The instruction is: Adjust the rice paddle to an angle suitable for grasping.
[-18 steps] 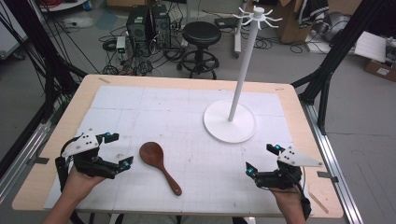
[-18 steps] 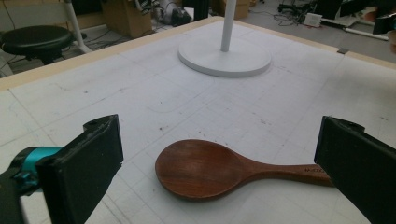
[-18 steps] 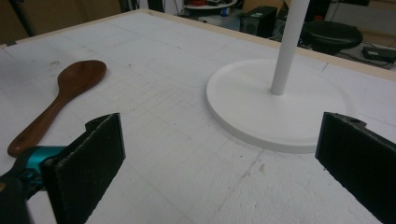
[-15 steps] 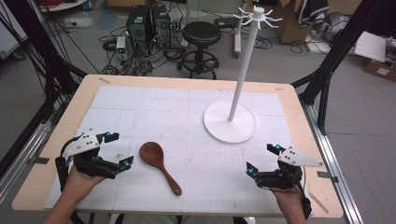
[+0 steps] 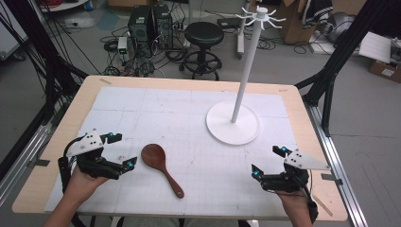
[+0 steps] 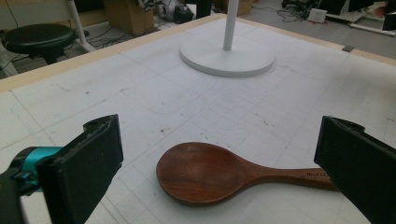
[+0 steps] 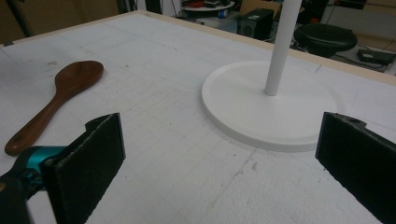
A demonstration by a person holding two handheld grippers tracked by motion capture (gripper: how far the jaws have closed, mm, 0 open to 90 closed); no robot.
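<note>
A dark wooden spoon point(image 5: 161, 166) lies flat on the white mat, bowl toward the far left, handle toward the near right. My left gripper point(image 5: 122, 150) sits just left of its bowl, open and empty; in the left gripper view the spoon point(image 6: 219, 173) lies ahead, between the two wide-apart jaws. My right gripper point(image 5: 268, 161) rests near the front right of the table, open and empty, with the spoon point(image 7: 56, 100) off to its left. A white stand point(image 5: 234, 122) with a tall pole and hooks on top rises at the middle right.
The stand's round base point(image 7: 271, 109) lies close ahead of my right gripper. The wooden table edge point(image 5: 56, 142) frames the white mat. A black stool point(image 5: 203, 35) and computer gear point(image 5: 146, 23) stand on the floor beyond the table.
</note>
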